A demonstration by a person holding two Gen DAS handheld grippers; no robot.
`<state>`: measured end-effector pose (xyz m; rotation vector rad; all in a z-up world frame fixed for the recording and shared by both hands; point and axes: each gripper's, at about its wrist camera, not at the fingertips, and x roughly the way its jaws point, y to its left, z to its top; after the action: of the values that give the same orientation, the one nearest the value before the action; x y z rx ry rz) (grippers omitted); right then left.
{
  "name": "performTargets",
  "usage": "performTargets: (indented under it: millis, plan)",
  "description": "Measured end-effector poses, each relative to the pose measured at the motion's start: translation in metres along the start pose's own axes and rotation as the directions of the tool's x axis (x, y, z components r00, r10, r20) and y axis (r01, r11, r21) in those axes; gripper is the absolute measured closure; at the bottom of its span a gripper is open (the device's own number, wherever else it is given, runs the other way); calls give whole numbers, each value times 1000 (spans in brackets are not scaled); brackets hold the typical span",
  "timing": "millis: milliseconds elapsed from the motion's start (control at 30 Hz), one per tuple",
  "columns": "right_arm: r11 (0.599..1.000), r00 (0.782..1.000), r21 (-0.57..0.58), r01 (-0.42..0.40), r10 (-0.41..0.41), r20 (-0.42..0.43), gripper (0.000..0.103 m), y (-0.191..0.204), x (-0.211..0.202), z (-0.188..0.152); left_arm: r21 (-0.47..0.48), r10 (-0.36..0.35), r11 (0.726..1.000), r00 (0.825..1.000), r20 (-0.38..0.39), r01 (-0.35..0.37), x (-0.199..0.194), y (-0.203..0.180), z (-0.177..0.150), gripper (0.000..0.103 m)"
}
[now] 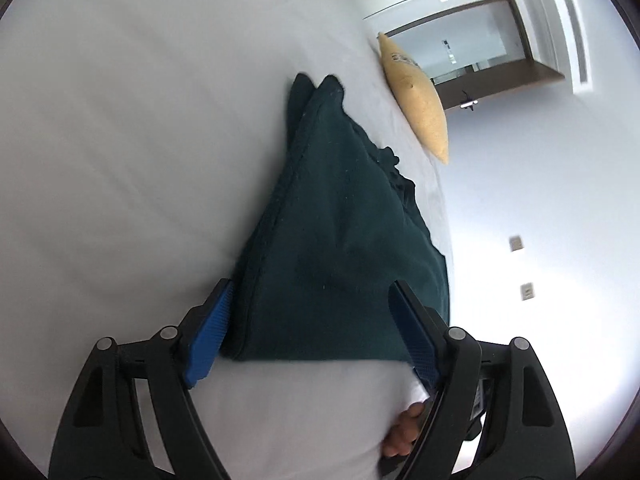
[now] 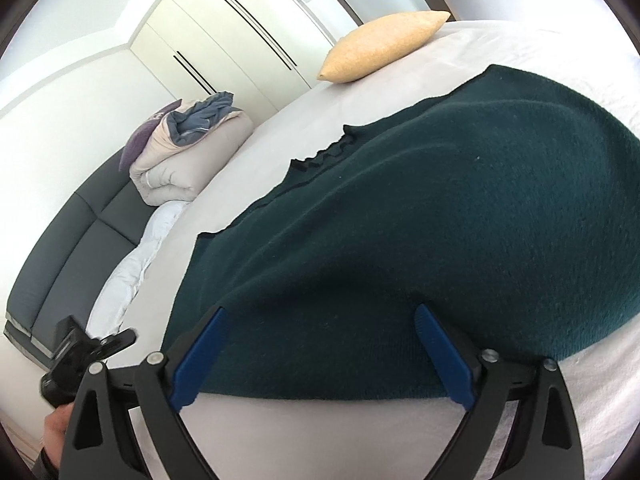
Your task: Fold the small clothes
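A dark green knitted garment point(image 2: 420, 240) is seen lying folded on the white bed sheet point(image 1: 120, 140), near a yellow cushion point(image 2: 384, 46) at the far edge; a dark marking on the cushion is noted but cannot be read; a rolled duvet point(image 2: 180, 160) is observed beside the headboard point(image 2: 72, 248); the left gripper point(image 1: 312, 320) is spread wide, its blue pads clear of the cloth lying between them; the right gripper point(image 2: 320, 344) is likewise parted over the near hem, nothing being clamped.

Dark green garment point(image 2: 420, 220) — far right edge cut off.
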<state>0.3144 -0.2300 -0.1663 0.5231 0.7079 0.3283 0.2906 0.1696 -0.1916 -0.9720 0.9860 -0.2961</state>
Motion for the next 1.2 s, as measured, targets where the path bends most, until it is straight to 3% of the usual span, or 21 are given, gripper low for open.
performTargets:
  millis: [267, 400, 467, 533, 600, 800, 933, 1067, 1200]
  plan:
    - [998, 998, 24, -56, 56, 29, 6, -6, -3, -2, -100, -80, 993, 989, -123, 68, 34, 10, 27, 28]
    - [997, 997, 28, -67, 66, 36, 6, -7, -4, -2, -149, -159, 980, 966, -202, 131, 56, 11, 45, 28]
    - [997, 997, 31, -73, 72, 40, 6, -7, -4, -2, -152, -188, 976, 956, -226, 156, 64, 10, 51, 33]
    - [996, 996, 35, -78, 77, 43, 6, -8, -4, -3, -152, -195, 975, 951, -241, 161, 69, 11, 52, 50]
    - [996, 996, 36, -81, 80, 46, 7, -8, -4, -3, -151, -199, 975, 946, -255, 164, 78, 11, 53, 60]
    - [997, 998, 48, -66, 66, 12, 13, -3, -6, 1, -123, -198, 977, 950, -240, 173, 85, 5, 49, 71]
    - [996, 997, 37, -76, 78, -29, 22, 10, -12, 16, -98, -185, 981, 958, -220, 167, 80, 8, 49, 91]
    - [991, 991, -29, -130, 130, -9, 22, 40, -19, 45, -110, -186, 980, 964, -192, 167, 78, 10, 47, 92]
    - [990, 987, -37, -135, 131, -94, 22, 53, 11, 72, -88, -179, 982, 971, -162, 166, 71, -4, 46, 93]
